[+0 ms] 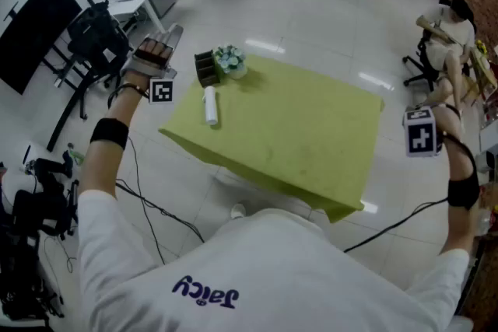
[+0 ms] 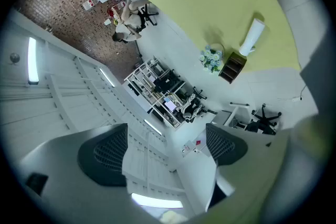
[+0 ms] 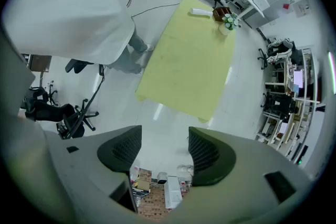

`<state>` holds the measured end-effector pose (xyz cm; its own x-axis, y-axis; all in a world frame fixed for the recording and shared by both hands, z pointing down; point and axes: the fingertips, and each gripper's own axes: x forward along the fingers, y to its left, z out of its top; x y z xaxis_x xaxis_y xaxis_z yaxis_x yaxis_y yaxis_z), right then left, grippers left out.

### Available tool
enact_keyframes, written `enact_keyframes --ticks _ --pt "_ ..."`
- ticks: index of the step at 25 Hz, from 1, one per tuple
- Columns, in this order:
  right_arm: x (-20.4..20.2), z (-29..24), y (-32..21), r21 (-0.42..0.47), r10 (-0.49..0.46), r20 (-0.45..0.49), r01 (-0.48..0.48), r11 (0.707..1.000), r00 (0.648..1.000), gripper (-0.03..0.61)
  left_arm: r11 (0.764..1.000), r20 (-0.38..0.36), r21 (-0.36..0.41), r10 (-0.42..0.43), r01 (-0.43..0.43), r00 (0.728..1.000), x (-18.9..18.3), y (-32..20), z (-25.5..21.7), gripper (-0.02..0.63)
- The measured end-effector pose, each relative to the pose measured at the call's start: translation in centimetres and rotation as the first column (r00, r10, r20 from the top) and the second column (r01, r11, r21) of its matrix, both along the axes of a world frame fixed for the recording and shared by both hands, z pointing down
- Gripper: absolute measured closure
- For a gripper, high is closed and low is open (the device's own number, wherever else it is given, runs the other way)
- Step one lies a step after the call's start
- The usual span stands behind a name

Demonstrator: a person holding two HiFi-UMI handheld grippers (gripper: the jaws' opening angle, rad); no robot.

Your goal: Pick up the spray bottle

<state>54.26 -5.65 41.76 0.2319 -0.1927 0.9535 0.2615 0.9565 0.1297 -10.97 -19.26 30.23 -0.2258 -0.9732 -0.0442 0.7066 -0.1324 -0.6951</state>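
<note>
Two grippers hover well apart from the work, so I judge the task to be at its very start, with the reach to the spray bottle [image 1: 210, 105] not yet begun. That bottle, a white one, is on the table [image 1: 311, 136] with the yellow-green cover, near its far left corner, just beside a dark brown organiser box [image 1: 206, 68] and a small potted plant [image 1: 230, 61]. It looks to be lying on its side, though I cannot be sure of that. The left gripper [image 2: 168, 144] hangs out beyond the table's left edge, above the floor [image 1: 327, 19], with the person's left arm [image 1: 101, 159] stretched forward and up. Its own view looks past the table toward the room, and its jaws stand wide apart with nothing between them. The right gripper [image 3: 165, 152] is held high, well off to the right of the table, on an upright right forearm [image 1: 461, 190]. Its jaws too are spread, with only floor and distant clutter showing in the gap. The left one is the nearer to the bottle, so the next move probably calls for bringing it down and inward over that corner, turning the jaws to straddle the bottle's body across its narrow width, steering clear of the box and plant, and only then closing
</note>
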Motion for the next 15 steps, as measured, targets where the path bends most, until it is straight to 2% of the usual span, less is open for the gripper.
enact_keyframes --ticks 5,8,12,15 --pt "1.9 -0.5 -1.1 0.035 -0.011 -0.034 0.012 0.999 0.999 0.285 1.000 -0.035 -0.013 -0.016 0.016 0.999 1.0 1.1 0.5 0.166" --pt "2.4 -1.4 -2.1 0.078 -0.037 -0.059 0.041 0.996 0.998 0.285 0.998 -0.039 -0.023 -0.058 0.057 0.998 1.0 2.2 0.7 0.166" --pt "1.8 -1.2 -2.6 0.075 -0.090 -0.029 0.092 0.993 0.995 0.285 0.994 -0.156 -0.058 -0.097 0.089 0.983 1.2 3.6 2.4 0.166" --pt "1.6 -0.8 -3.3 0.071 -0.114 -0.030 0.116 0.991 0.993 0.285 0.983 -0.094 -0.073 -0.174 0.167 0.980 0.2 4.9 3.1 0.166"
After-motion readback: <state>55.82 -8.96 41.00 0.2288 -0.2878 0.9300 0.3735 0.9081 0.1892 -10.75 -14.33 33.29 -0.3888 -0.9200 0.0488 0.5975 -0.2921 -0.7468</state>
